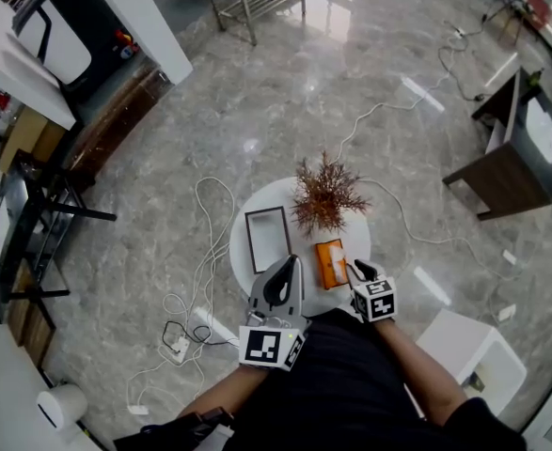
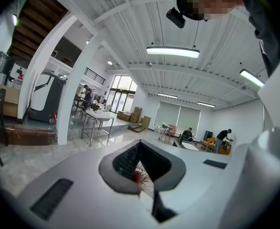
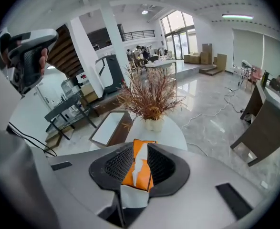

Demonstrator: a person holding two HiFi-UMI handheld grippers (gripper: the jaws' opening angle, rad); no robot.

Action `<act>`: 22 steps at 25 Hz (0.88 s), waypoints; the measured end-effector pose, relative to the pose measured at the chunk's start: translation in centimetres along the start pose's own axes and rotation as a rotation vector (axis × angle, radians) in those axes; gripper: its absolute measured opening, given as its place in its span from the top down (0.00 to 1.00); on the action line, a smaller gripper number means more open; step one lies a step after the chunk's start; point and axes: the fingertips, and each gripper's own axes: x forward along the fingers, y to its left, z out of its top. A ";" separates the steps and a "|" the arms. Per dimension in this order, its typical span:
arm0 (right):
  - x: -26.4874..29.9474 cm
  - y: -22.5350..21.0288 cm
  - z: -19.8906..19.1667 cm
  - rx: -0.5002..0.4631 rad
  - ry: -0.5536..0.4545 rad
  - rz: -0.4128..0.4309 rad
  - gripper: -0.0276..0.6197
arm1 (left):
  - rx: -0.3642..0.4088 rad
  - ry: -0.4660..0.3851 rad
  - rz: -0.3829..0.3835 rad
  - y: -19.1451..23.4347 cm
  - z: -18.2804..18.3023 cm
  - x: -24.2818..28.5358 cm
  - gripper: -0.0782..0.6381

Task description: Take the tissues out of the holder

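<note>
The tissue (image 3: 132, 197) is thin, soft and very light. It can rip, so I think a slow pull by its loose top end is best. It comes out of the slit in the orange holder (image 1: 330, 263). The holder lies on the near right part of the round white surface (image 1: 276, 195), just near of the dry plant (image 1: 327, 195).

The right hand-held gripper (image 1: 358, 269) tips down at the holder and pinches the tissue end in a narrow grip. The left hand-held gripper (image 1: 287, 261) is just left of the holder, pointing almost flat. It has only a thin gap and holds nothing.
</note>
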 end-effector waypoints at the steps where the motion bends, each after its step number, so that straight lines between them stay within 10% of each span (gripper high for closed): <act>1: -0.5 0.3 0.8 -0.006 -0.025 0.001 0.81 | 0.000 0.001 0.001 -0.1 -0.1 -0.1 0.89; 22: -8.0 2.5 10.0 -0.070 -0.375 0.021 0.88 | -0.001 -0.021 0.005 -2.5 -0.4 -0.2 0.89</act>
